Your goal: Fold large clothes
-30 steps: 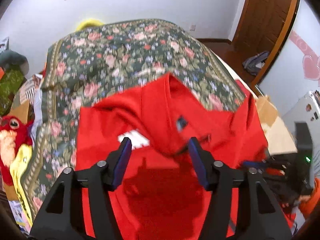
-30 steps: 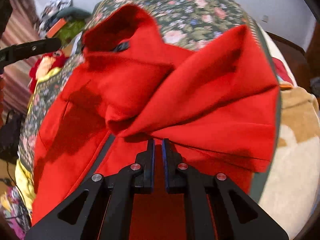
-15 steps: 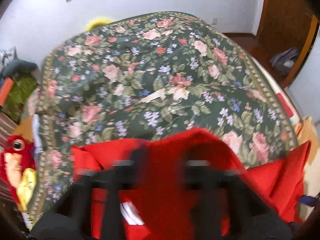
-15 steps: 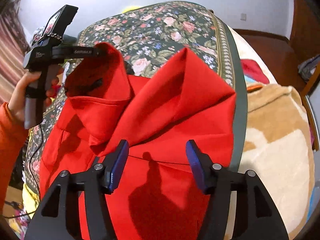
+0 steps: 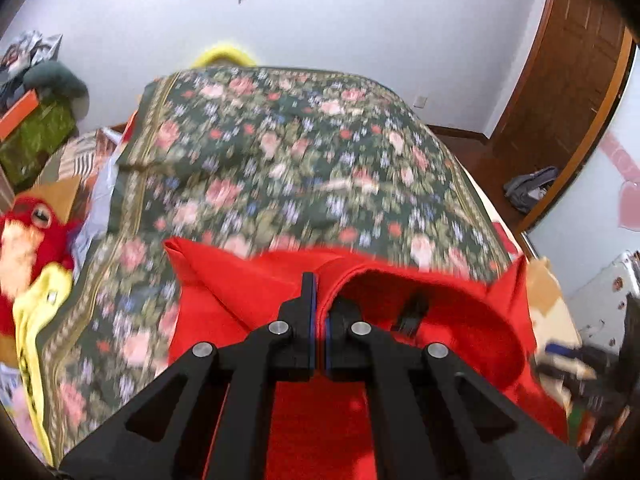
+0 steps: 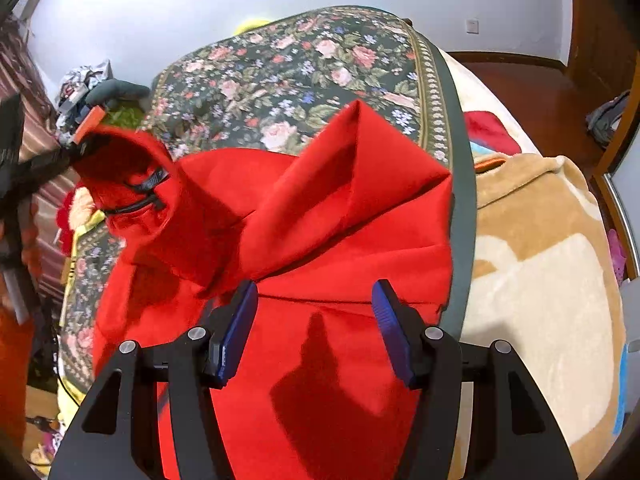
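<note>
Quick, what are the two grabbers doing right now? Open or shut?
Left gripper: jaws shut, pinching the red garment.
Right gripper: jaws open, holding nothing, over the red garment.

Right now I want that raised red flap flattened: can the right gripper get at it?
Probably yes. The right gripper hangs open over the red garment, and the folded-up flap rises just ahead of its jaws with nothing between.
</note>
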Demonstrator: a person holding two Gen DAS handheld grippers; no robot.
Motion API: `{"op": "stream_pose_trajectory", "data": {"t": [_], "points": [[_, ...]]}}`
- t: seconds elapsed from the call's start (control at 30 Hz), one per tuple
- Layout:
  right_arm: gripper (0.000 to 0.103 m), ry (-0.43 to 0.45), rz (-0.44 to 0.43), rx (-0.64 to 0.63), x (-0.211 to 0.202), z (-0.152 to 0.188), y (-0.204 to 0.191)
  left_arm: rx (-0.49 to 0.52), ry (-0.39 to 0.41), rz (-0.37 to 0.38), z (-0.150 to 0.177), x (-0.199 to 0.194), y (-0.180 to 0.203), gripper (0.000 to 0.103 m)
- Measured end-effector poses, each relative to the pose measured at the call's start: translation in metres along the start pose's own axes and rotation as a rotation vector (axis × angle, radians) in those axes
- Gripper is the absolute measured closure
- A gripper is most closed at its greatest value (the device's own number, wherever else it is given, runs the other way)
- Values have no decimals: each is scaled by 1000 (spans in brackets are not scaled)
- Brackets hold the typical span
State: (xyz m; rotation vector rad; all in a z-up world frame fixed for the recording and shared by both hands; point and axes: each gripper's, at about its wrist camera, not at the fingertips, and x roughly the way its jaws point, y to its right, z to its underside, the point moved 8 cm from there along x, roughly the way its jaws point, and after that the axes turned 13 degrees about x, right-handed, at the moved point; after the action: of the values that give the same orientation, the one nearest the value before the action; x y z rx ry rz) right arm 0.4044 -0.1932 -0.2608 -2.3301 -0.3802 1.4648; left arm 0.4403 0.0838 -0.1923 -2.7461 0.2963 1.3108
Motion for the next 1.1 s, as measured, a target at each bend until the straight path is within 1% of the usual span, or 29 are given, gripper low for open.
{"op": "stream_pose_trajectory", "data": {"t": [0.07, 0.13, 0.23, 0.3, 0.33, 0.4, 0.5, 0.53, 0.57, 0.6, 0.63, 0.67, 0.7, 0.73, 0.77, 0.83, 0.87, 1.0, 1.1], "points": [[47, 6, 1, -1, -4, 1, -5, -10, -25, 22, 26, -7, 1, 101], [47, 12, -1, -5, -7, 2, -10, 7, -57, 25, 56, -8, 8, 101], [47, 14, 3, 1, -8, 6, -14, 45, -121, 37, 102, -2, 21, 101], [47, 7, 5, 15, -7, 8, -15, 53, -157, 32, 124, 2, 24, 100], [47, 2, 5, 22, -6, 9, -14, 53, -188, 33, 139, 5, 25, 99], [47, -7, 11, 34, -4, 11, -11, 54, -246, 59, 163, 10, 26, 93], [47, -11, 23, 53, -2, 11, -5, 57, -271, 63, 180, 8, 21, 87], [47, -10, 29, 62, -1, 9, -3, 54, -265, 55, 180, 5, 16, 85], [47, -6, 34, 70, -1, 8, 0, 43, -250, 38, 178, 1, 8, 78], [47, 2, 39, 77, -1, 4, 2, 30, -236, 23, 174, -3, 1, 69], [47, 9, 42, 82, -1, 2, 3, 7, -210, 3, 168, -7, -9, 63], [47, 22, 47, 94, -1, -5, 6, -20, -176, -20, 161, -12, -22, 51], [46, 32, 47, 102, -1, -9, 7, -41, -151, -38, 155, -15, -30, 45], [45, 42, 45, 112, -1, -14, 9, -69, -122, -65, 147, -18, -44, 44], [43, 59, 46, 125, 0, -22, 12, -94, -109, -81, 141, -17, -55, 43], [43, 77, 57, 138, 4, -32, 16, -147, -103, -83, 130, -10, -77, 43], [43, 88, 77, 140, 8, -40, 20, -177, -101, -77, 126, -4, -88, 43], [43, 99, 159, 127, 29, -60, 36, -303, -110, -16, 114, 30, -118, 43], [43, 90, 202, 120, 49, -70, 47, -400, -138, 34, 111, 67, -134, 44]]}}
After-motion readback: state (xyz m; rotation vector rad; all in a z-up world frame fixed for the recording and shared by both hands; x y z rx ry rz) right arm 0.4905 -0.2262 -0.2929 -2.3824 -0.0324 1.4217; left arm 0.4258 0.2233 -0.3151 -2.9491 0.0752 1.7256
